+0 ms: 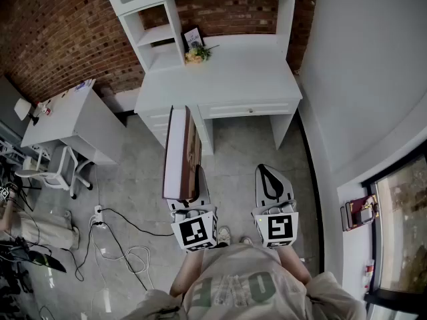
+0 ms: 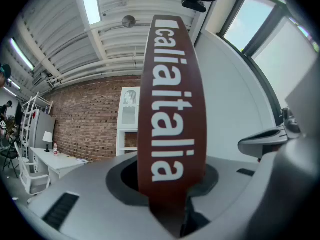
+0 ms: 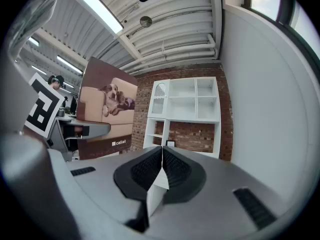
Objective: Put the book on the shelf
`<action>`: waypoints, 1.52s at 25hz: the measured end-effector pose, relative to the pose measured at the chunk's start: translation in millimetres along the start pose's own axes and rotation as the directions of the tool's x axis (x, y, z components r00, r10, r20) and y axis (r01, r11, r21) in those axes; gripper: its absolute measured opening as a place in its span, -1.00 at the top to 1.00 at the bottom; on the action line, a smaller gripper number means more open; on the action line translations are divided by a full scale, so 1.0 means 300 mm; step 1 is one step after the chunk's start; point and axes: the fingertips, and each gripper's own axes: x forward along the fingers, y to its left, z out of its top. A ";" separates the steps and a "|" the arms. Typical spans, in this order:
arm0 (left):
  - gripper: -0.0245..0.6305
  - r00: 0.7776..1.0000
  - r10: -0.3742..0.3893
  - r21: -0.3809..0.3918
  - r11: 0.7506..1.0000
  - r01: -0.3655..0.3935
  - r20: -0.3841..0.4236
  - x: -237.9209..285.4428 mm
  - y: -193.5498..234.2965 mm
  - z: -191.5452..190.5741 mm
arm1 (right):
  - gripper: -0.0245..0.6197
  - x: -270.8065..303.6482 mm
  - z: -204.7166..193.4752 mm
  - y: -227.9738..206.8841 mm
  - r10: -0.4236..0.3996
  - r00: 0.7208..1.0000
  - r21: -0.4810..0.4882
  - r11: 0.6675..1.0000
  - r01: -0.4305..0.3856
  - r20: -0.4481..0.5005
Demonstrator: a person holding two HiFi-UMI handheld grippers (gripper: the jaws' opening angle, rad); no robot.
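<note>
The book (image 1: 181, 153), a stiff, glossy slab with a brown spine, stands on edge out in front of the person. The left tongs (image 1: 189, 191) pinch its near end, presumably so that it can slide upright into the white shelf (image 1: 159, 37) above the tabletop (image 1: 233, 75), which is well apart from it. The right tongs (image 1: 271, 179) are empty, their ribbed black pads (image 3: 145, 170) pressed together.

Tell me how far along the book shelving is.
Done: the book is picked up, clamped in the left gripper. In hand: it is held on edge, facing the white shelf unit across the floor. Left: reaching that unit and setting the book in. The right gripper is shut and empty.
</note>
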 end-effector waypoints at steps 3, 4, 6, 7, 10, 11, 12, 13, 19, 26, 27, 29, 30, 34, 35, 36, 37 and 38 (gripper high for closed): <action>0.45 1.000 0.002 -0.010 1.000 -0.002 -0.011 0.007 0.034 -0.013 | 0.87 0.016 -0.021 0.027 0.001 0.999 0.006 1.000 -0.001 -0.032; 0.45 1.000 0.001 -0.012 1.000 -0.002 -0.012 0.010 0.044 -0.015 | 0.87 0.022 -0.020 0.034 0.000 0.999 -0.001 1.000 0.000 -0.037; 0.45 1.000 0.000 -0.019 1.000 -0.001 -0.014 0.017 0.066 -0.018 | 0.87 0.036 -0.006 0.052 0.002 0.999 -0.003 1.000 -0.002 -0.032; 0.45 1.000 0.000 -0.022 1.000 0.000 -0.013 0.021 0.076 -0.018 | 0.88 0.042 -0.003 0.064 0.006 0.999 0.004 1.000 -0.006 -0.035; 0.45 1.000 -0.003 -0.033 0.999 0.002 -0.012 0.033 0.108 -0.025 | 0.88 0.062 0.005 0.095 0.009 0.999 0.011 1.000 -0.009 -0.038; 0.46 1.000 -0.004 -0.036 0.999 0.003 -0.013 0.036 0.119 -0.030 | 0.87 0.068 0.008 0.100 0.002 1.000 0.007 1.000 -0.002 -0.031; 0.46 1.000 -0.005 -0.039 0.999 0.005 -0.013 0.038 0.131 -0.034 | 0.87 0.073 0.011 0.103 -0.007 1.000 0.002 1.000 0.007 -0.021; 0.46 1.000 -0.006 -0.042 0.999 0.006 -0.012 0.041 0.143 -0.037 | 0.87 0.079 0.014 0.107 -0.015 1.000 -0.001 1.000 0.015 -0.013; 0.45 1.000 -0.020 -0.058 0.998 0.020 0.003 0.066 0.219 -0.039 | 0.87 0.141 0.009 0.165 -0.016 1.000 0.006 1.000 0.016 -0.018; 0.46 1.000 -0.022 -0.087 0.996 0.022 -0.002 0.114 0.338 -0.067 | 0.87 0.241 0.047 0.221 -0.030 0.999 -0.014 0.999 0.030 -0.011; 0.45 1.000 -0.020 -0.095 0.995 0.020 -0.004 0.127 0.349 -0.072 | 0.87 0.249 0.047 0.215 -0.037 0.999 -0.020 0.999 0.037 -0.014; 0.46 1.000 -0.015 -0.099 0.995 0.014 0.000 0.152 0.366 -0.079 | 0.87 0.266 0.031 0.199 -0.047 0.999 -0.024 0.999 0.046 -0.021; 0.45 1.000 -0.012 -0.097 0.995 0.012 0.004 0.167 0.371 -0.081 | 0.87 0.278 0.021 0.189 -0.051 0.998 -0.022 0.998 0.051 -0.023; 0.46 1.000 -0.021 -0.103 0.994 0.022 0.003 0.267 0.357 -0.107 | 0.87 0.356 -0.006 0.130 -0.066 0.998 -0.016 0.998 0.066 -0.022; 0.45 1.000 -0.027 -0.103 0.994 0.027 -0.002 0.297 0.347 -0.117 | 0.87 0.380 -0.016 0.113 -0.067 0.998 -0.012 0.998 0.067 -0.021; 0.45 0.999 -0.033 -0.098 0.995 0.033 -0.005 0.328 0.337 -0.126 | 0.87 0.407 -0.026 0.095 -0.068 0.998 -0.009 0.998 0.067 -0.019; 0.45 0.999 -0.039 -0.091 0.995 0.038 -0.006 0.362 0.328 -0.133 | 0.87 0.439 -0.035 0.076 -0.068 0.998 -0.004 0.998 0.068 -0.014; 0.46 0.999 -0.043 -0.083 0.996 0.043 -0.005 0.397 0.321 -0.139 | 0.87 0.474 -0.044 0.055 -0.067 0.998 0.005 0.998 0.067 -0.008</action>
